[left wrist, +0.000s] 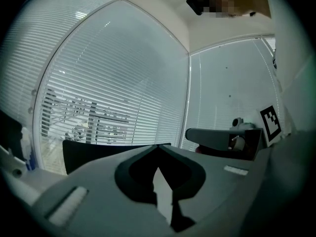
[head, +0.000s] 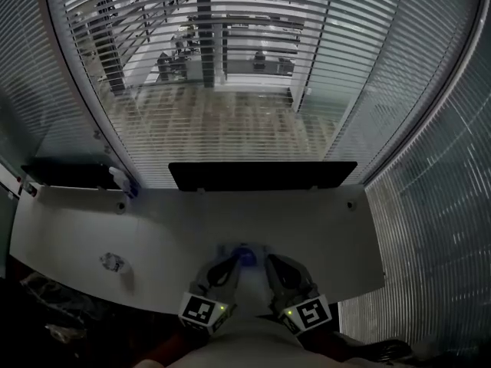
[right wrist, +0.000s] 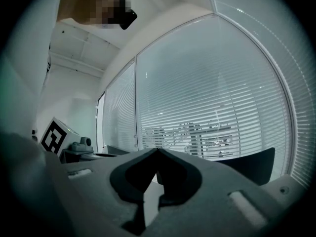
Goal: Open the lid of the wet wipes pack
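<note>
Pressed together at the tips, pinching nothing, are the jaws of your left gripper (left wrist: 158,146) and your right gripper (right wrist: 158,150). Low in the head view's centre, the small white, blue-lidded wet wipes pack (head: 244,256) lies on the white table (head: 77,228), just between both grippers' tips.

The wet wipes pack (head: 244,256) is seen lying flat on the white table (head: 77,236), close to its near edge. It is shown small and dim, as a pale shape with a blue patch on top. Whether the lid is raised cannot be told.
</note>
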`<action>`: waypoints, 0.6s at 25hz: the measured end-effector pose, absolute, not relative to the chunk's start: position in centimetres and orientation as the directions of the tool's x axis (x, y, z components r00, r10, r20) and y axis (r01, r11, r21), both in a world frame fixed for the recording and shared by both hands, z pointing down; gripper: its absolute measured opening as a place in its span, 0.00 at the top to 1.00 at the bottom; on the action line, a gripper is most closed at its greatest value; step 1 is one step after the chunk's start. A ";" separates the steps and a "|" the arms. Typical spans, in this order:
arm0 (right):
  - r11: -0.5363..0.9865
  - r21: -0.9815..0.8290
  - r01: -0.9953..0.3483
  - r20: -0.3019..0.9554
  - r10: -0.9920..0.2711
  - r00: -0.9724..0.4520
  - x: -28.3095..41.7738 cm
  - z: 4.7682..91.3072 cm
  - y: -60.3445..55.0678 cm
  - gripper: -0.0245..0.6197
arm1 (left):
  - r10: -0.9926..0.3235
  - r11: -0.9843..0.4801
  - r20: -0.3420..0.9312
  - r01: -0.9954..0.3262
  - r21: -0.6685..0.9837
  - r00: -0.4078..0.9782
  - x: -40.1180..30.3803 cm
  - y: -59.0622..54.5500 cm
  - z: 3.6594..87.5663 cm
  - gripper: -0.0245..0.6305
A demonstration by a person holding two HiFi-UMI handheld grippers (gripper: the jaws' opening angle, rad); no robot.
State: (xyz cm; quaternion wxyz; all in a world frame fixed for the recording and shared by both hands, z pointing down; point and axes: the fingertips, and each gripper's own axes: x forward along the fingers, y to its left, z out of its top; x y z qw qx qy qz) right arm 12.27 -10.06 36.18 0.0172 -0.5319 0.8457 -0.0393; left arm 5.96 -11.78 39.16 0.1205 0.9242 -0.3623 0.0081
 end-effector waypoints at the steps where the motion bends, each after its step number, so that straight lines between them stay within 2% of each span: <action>1: 0.433 -0.083 -0.898 0.016 -0.900 -0.435 12.2 36.3 -10.1 0.96 | -0.665 -0.711 0.107 -0.670 0.215 0.739 6.0 -11.9 39.3 0.96; 15: 0.466 -0.063 -0.883 0.120 -0.875 -0.470 11.1 39.0 -11.6 0.96 | -0.656 -0.700 0.172 -0.678 0.225 0.735 4.6 -13.1 42.3 0.96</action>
